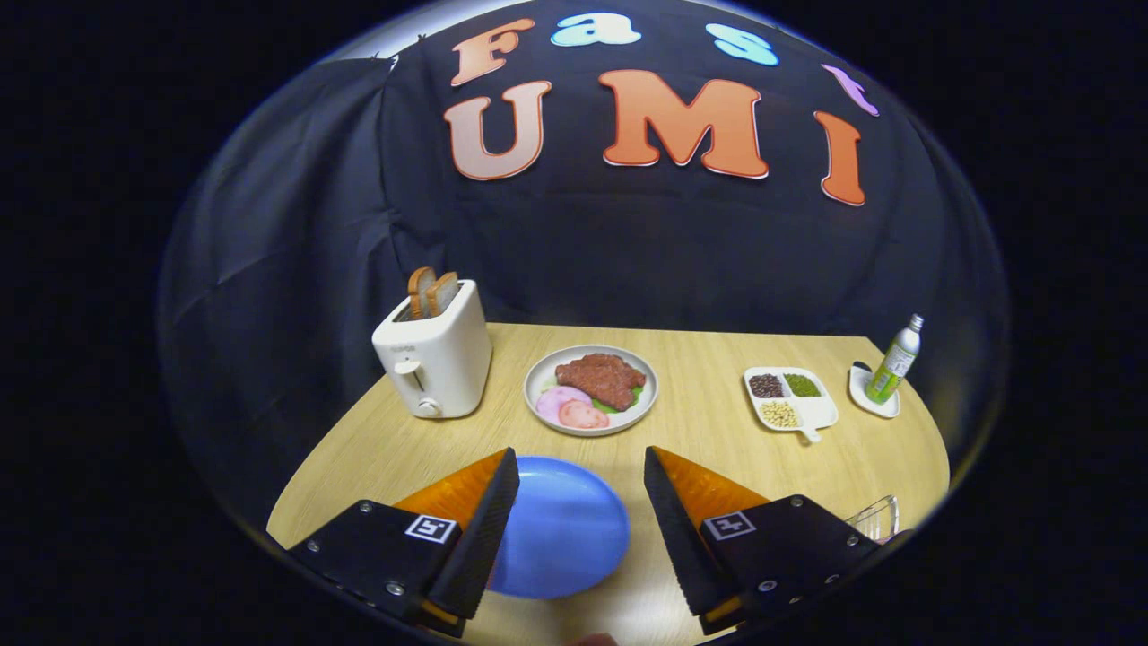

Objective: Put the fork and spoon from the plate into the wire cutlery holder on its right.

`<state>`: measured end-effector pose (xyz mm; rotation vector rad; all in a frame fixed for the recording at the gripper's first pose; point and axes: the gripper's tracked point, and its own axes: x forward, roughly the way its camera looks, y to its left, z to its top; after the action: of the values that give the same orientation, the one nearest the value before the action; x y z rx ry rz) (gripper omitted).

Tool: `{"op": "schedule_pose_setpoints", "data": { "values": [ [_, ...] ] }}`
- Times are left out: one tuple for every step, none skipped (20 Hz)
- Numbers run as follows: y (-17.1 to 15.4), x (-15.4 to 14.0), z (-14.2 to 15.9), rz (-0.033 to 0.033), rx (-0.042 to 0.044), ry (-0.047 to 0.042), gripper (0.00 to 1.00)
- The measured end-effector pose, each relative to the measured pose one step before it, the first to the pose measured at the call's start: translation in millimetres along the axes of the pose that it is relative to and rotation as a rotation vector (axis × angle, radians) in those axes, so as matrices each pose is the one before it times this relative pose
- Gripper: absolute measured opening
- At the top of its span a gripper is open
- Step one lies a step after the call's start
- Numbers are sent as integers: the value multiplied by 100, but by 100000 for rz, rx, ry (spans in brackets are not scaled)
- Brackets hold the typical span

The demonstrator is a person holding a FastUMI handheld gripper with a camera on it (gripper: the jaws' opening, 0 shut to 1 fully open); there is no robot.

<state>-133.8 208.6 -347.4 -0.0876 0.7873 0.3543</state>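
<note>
A blue plate (560, 529) lies on the wooden table (700, 431), under and between my fingers, partly covered by the left finger. Its visible surface is bare; I see no fork or spoon on that part. The wire cutlery holder (874, 518) peeks out to the right of the right finger, mostly hidden behind it. My gripper (581, 462) hangs above the plate with its fingers wide apart and nothing between them.
Beyond the fingers stand a white toaster (435, 354) with bread slices, a grey plate of meat and ham (592, 388), a white divided dish of beans (789, 399) and a green bottle (895, 361) on a small white dish. Black cloth walls close the back.
</note>
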Motion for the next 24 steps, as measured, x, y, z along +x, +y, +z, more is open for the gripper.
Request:
{"op": "schedule_pose_setpoints", "data": {
  "values": [
    [1061, 484, -1067, 1203, 38, 1815, 85],
    [721, 395, -1184, 814, -348, 2392, 85],
    [614, 356, -1170, 660, -569, 2640, 85],
    [547, 334, -1263, 398, -836, 2994, 85],
    [815, 494, -1163, 957, -463, 2072, 85],
    [601, 330, -1130, 766, -415, 2613, 85],
    [600, 323, -1029, 1761, -139, 2028, 85],
    [719, 488, -964, 1830, 87, 2579, 85],
    [354, 456, -1074, 1028, 220, 2910, 85],
    [150, 398, -858, 102, 183, 2054, 84],
    [-46, 428, -737, -591, 167, 1937, 83],
    [-54, 346, -464, -544, 525, 1288, 81],
    [48, 292, -316, -56, 584, 532, 77],
    [-42, 330, -211, -230, 246, 595, 74],
    [-61, 179, -88, -550, 41, -37, 70],
    [-199, 255, -39, -1177, -437, -99, 65],
    [-211, 172, -91, -1062, -141, -514, 55],
    [-64, 222, -80, -491, 133, -109, 50],
    [237, 180, -101, 396, 633, 115, 40],
    [10, 307, 268, -387, 154, -1830, 35],
    [-103, -49, 90, -270, 246, -4, 24],
    [90, -162, 122, -32, 322, -219, 17],
    [120, 165, -100, 593, 568, 708, 13],
    [94, -163, -50, 1047, 1187, 1195, 11]
  ]
}}
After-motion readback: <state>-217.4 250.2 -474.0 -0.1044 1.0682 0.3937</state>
